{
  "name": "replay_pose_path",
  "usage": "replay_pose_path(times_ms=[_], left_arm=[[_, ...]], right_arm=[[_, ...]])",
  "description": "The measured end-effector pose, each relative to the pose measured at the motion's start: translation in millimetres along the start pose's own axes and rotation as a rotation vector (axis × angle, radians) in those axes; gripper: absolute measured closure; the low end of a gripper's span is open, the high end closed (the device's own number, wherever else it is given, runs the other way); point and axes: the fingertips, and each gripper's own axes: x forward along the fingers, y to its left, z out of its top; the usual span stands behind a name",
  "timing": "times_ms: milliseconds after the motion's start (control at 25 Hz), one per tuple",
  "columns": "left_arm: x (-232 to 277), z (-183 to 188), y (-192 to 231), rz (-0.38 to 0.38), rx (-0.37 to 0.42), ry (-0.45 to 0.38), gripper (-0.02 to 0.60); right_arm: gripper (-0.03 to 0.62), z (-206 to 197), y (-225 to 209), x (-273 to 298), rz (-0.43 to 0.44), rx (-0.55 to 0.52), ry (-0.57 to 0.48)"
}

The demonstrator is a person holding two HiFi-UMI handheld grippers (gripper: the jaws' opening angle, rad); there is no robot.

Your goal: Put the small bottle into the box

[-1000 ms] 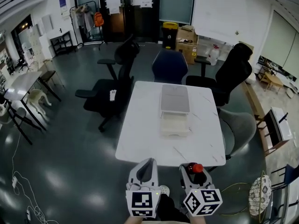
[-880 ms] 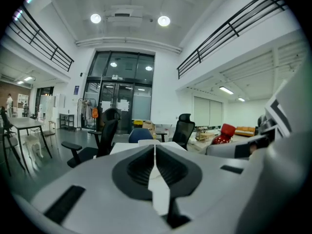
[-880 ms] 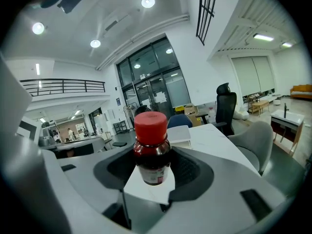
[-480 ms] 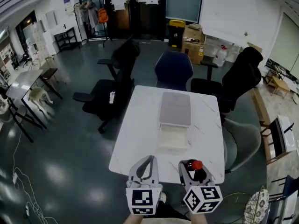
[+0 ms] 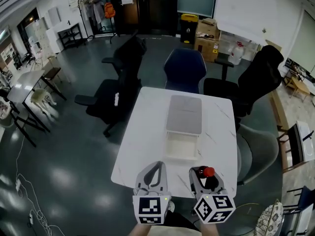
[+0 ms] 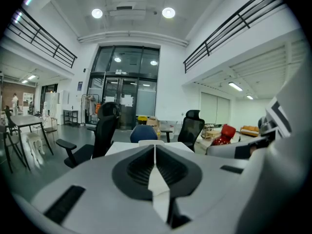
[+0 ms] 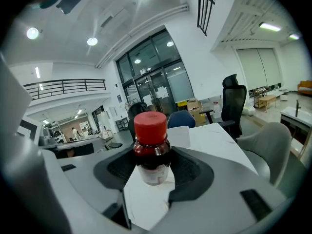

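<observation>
Straight ahead and a touch left of the right gripper [image 5: 202, 177], which is clamped on the upright small bottle [image 7: 150, 152], sits the open box [image 5: 181, 150]. Left gripper [image 5: 153, 174] is pinched closed and empty, so the right one's got this.

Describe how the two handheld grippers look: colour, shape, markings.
The left gripper and the right gripper both have pale grey, rounded plastic bodies with jaws that taper forward. Each jaw carries a dark ribbed pad. Each gripper has a white cube with black square markers at its rear. No cables show.
</observation>
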Motion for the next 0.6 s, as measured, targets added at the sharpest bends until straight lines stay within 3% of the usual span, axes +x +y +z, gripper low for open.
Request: replay_pose_path(times_ms=[600], left_arm=[[92,12,21,-0.071,0.019,0.039,0.558]], right_arm=[[0.364,21,-26,79,-0.061,0.029,0.029]])
